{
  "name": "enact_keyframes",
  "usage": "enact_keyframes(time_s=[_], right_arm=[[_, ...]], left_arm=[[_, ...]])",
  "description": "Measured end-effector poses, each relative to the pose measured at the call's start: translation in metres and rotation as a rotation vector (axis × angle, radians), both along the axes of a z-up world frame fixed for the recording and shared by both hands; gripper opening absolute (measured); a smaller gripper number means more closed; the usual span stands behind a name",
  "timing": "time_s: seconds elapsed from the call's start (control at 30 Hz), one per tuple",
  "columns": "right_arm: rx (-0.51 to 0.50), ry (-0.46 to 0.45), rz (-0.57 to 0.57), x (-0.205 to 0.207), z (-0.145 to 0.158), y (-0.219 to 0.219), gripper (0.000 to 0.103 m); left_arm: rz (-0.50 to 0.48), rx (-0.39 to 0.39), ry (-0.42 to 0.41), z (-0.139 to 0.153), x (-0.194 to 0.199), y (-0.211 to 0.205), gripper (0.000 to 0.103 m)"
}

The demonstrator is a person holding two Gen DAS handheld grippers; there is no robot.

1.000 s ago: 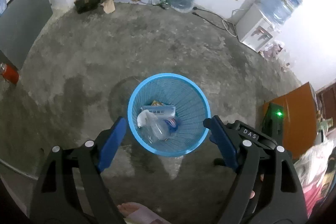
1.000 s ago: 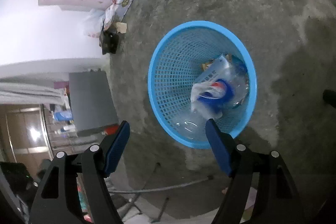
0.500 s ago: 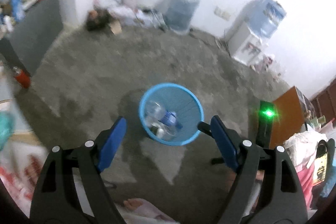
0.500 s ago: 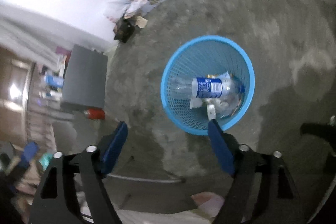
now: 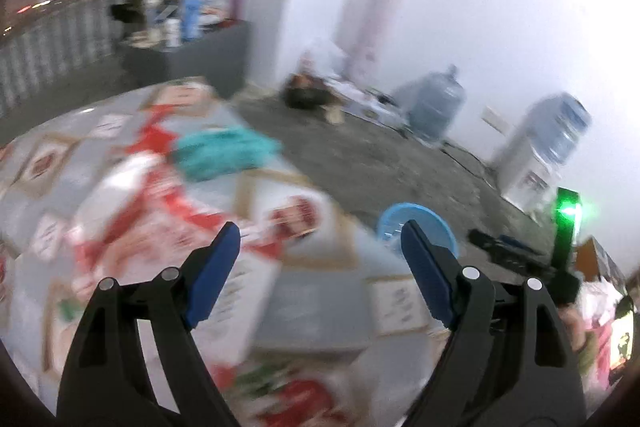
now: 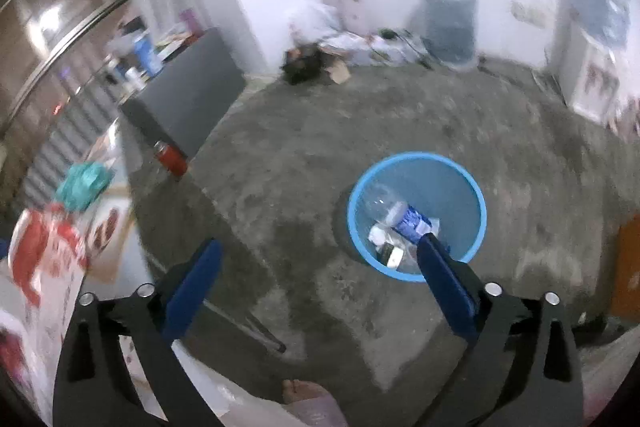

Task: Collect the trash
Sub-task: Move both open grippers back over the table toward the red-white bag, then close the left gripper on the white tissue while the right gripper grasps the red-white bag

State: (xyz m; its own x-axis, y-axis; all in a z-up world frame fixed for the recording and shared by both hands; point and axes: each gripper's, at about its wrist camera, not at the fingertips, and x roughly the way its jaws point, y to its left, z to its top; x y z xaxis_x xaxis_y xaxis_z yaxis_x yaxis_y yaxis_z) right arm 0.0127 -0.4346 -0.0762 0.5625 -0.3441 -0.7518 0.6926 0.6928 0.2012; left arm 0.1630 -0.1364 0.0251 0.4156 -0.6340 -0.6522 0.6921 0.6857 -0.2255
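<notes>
The blue mesh bin [image 6: 452, 187] stands on the concrete floor and holds a clear plastic bottle [image 6: 394, 211] with a blue label and some wrappers. My right gripper [image 6: 320, 253] hangs above the floor to the bin's left, its jaws opening wide with nothing between them. My left gripper [image 5: 318, 237] is open and empty over a table with a red-and-white patterned cloth [image 5: 120, 203]; the view is blurred. A teal crumpled thing [image 5: 224, 149] lies on that cloth, beyond the left gripper. The bin [image 5: 434, 225] shows past the table edge.
A grey cabinet [image 6: 192, 91] with bottles on top stands at the left, a red canister [image 6: 172, 157] by its foot. Water jugs [image 6: 452, 23], a white dispenser [image 6: 588, 75] and clutter line the far wall. A bare foot [image 6: 304, 389] shows at the bottom.
Both grippers rose and pulled back from the bin. The left swung left over the patterned table. The right rolled upright and its jaws spread wider.
</notes>
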Motion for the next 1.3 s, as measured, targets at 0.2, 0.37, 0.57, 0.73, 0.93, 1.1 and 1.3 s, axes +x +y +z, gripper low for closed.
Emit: enact_keyframes(time_s=[0.2, 0.37, 0.57, 0.73, 0.93, 1.1, 1.3], right_arm=[[-0.154, -0.033, 0.121, 0.009, 0.023, 0.044, 0.096], [-0.122, -0.104, 0.248, 0.024, 0.04, 0.071, 0.096], [-0.047, -0.185, 0.403, 0.043, 0.054, 0.105, 0.096], [0.023, -0.2, 0.548, 0.06, 0.05, 0.137, 0.084], [0.102, -0.122, 0.653, 0.088, 0.031, 0.158, 0.066], [0.197, -0.074, 0.66, 0.115, 0.013, 0.158, 0.057], [0.271, -0.046, 0.633, 0.142, -0.004, 0.157, 0.047]], left_arm=[[0.182, 0.032, -0.051, -0.001, 0.004, 0.094, 0.078], [0.291, 0.024, -0.053, -0.011, 0.002, 0.16, 0.078], [0.289, -0.006, -0.069, -0.021, -0.008, 0.185, 0.078], [0.201, -0.016, -0.077, -0.035, -0.013, 0.179, 0.078], [0.13, 0.015, -0.058, -0.055, -0.002, 0.164, 0.069], [0.103, 0.04, -0.008, -0.074, 0.018, 0.154, 0.057], [0.088, 0.086, 0.021, -0.091, 0.028, 0.146, 0.041]])
